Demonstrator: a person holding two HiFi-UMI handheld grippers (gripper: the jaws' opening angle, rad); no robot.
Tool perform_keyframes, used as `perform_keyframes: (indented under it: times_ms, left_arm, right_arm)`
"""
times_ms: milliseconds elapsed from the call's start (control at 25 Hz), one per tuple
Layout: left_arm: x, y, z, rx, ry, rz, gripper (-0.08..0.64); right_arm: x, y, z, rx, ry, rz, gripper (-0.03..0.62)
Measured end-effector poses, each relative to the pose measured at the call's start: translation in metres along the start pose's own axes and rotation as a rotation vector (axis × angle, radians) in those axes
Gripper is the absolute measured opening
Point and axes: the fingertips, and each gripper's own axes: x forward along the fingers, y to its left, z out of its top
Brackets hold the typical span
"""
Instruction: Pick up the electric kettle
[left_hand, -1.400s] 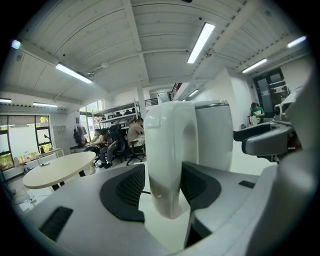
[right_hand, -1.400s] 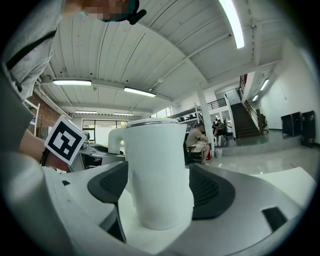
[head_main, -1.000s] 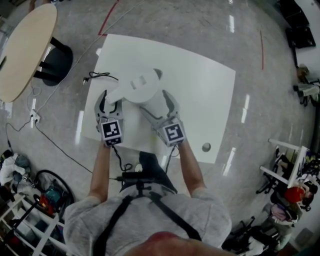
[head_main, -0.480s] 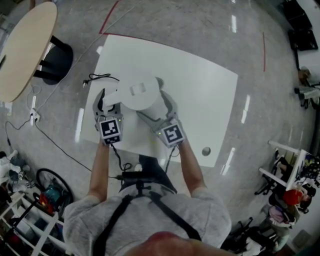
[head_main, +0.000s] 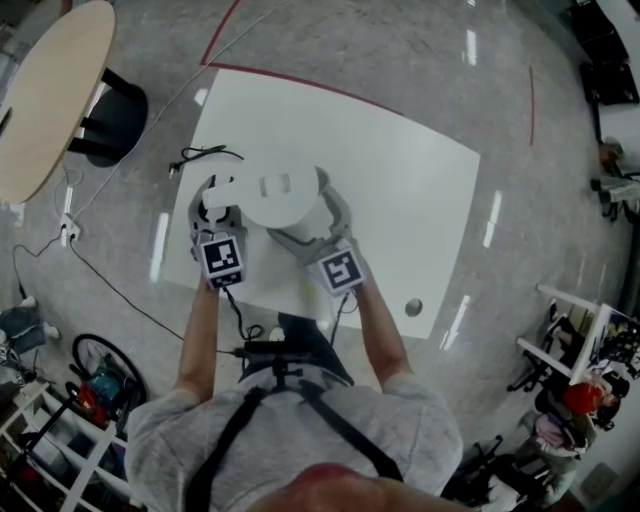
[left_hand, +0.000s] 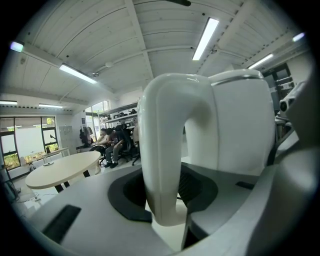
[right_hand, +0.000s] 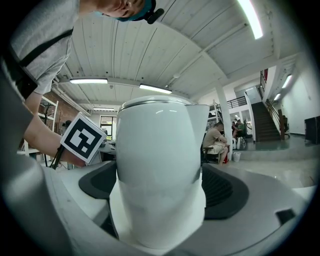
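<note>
Both grippers have slid further onto the electric kettle (head_main: 280, 195), which stands near the left edge of the table (head_main: 410, 180), toward the person's side. In the head view the left gripper (head_main: 214, 203) sits at its side and the right gripper (head_main: 308, 218) wraps its front. In the left gripper view, the jaws have just been closing and now clamp the handle (left_hand: 167, 165), the natural lifting point. In the right gripper view, the jaws have just spread to their widest and straddle the body (right_hand: 157, 165) without plainly squeezing, probably to steady it.
</note>
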Motion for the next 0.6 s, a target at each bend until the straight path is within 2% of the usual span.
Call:
perform_keyframes:
  times_ms: [120,160,480,600]
  left_arm:
    - [0.0020,0.0020,0.0043,-0.015,-0.020,-0.006,0.131]
    - [0.0021,0.0033,0.0046,-0.021,-0.019,-0.001,0.098]
    - [0.0031,0.0075,0.0018,-0.033,-0.027,0.002,0.097]
    - [0.0046,0.0070,0.0012,-0.014,-0.032,0.000,0.097]
  right_arm:
    - [0.0034,-0.0003,0.0009,-0.005,-0.004,0.004,0.529]
    - [0.0041,0.0000,0.0002,-0.009,-0.001,0.007,0.529]
    - [0.0083,0.0023,-0.0021,-0.020,0.016,0.012,0.529]
    - [0.0080,0.0008,-0.0011,-0.015,0.008,0.008,0.529]
